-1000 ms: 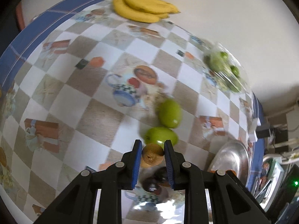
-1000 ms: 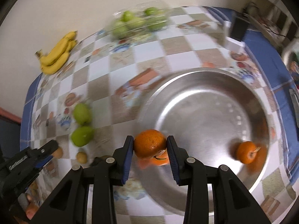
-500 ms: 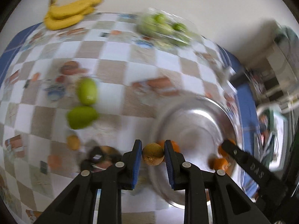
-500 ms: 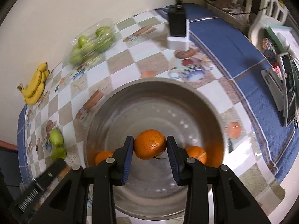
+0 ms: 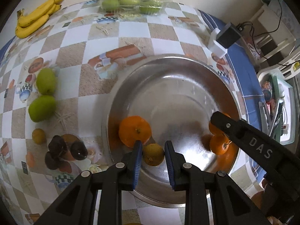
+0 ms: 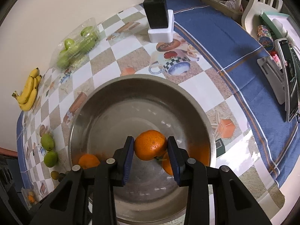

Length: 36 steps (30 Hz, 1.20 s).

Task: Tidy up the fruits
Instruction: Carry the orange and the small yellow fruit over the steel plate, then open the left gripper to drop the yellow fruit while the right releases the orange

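A steel bowl sits on the checked tablecloth. My left gripper is shut on a small yellow-brown fruit over the bowl's near left side, beside an orange lying in the bowl. My right gripper is shut on an orange over the bowl's near side. Its arm shows in the left wrist view above two more oranges. Another orange lies in the bowl at left.
Two green fruits, a small yellow fruit and dark plums lie left of the bowl. Bananas and a clear pack of green fruit are at the back. A black charger on a white block stands behind the bowl.
Both grippers moved further over the bowl, keeping their fruit. The left swung right from the loose fruits, and the bowl now fills its view.
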Motion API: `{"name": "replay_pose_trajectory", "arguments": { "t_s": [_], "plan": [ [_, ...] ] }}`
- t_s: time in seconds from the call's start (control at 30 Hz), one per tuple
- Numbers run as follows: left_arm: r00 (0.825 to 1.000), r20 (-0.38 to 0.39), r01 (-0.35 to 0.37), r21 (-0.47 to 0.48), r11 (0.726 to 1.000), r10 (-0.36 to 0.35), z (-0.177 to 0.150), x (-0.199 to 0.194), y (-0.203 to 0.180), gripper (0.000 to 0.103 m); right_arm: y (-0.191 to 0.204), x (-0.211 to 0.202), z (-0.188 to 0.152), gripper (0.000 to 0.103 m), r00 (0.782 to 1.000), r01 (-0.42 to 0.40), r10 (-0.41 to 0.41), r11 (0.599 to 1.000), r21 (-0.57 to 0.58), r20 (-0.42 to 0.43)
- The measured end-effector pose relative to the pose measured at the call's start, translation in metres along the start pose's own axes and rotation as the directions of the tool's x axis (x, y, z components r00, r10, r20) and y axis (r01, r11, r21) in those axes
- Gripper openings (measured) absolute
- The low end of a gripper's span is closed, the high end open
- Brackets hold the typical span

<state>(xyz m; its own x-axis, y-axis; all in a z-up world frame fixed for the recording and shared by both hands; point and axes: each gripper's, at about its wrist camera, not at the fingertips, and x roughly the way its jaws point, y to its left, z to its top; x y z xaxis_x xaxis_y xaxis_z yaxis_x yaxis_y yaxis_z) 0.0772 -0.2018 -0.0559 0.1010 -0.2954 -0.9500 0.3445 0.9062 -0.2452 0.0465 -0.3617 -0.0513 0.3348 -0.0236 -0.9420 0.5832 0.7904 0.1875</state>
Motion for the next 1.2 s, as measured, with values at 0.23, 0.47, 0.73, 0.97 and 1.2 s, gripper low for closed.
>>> {"name": "replay_pose_trajectory", "arguments": {
  "t_s": [0.23, 0.47, 0.73, 0.97, 1.2],
  "plan": [
    [1.0, 0.007, -0.012, 0.003, 1.0, 0.012, 0.001, 0.003, -0.001, 0.027, 0.001, 0.014, -0.002, 0.038, 0.999, 0.001, -0.001, 1.0, 0.003, -0.035],
    [1.0, 0.005, -0.015, 0.008, 1.0, 0.015, 0.0, 0.003, -0.002, 0.027, 0.003, 0.016, 0.0, 0.038, 0.999, 0.012, -0.012, 1.0, -0.004, -0.038],
    [1.0, -0.007, 0.008, -0.004, 1.0, -0.008, 0.001, 0.004, -0.002, 0.035, 0.007, 0.017, 0.0, 0.038, 0.999, 0.018, -0.018, 1.0, -0.005, -0.046],
    [1.0, -0.008, 0.029, -0.014, 0.999, -0.029, 0.001, 0.001, -0.002, 0.043, 0.006, 0.004, 0.001, 0.038, 1.0, 0.015, -0.015, 1.0, -0.007, -0.009],
    [0.998, 0.034, 0.047, -0.021, 0.999, -0.046, 0.003, -0.013, 0.001, 0.049, 0.008, -0.013, 0.002, 0.039, 0.999, 0.013, -0.013, 1.0, -0.015, 0.039]
  ]
}}
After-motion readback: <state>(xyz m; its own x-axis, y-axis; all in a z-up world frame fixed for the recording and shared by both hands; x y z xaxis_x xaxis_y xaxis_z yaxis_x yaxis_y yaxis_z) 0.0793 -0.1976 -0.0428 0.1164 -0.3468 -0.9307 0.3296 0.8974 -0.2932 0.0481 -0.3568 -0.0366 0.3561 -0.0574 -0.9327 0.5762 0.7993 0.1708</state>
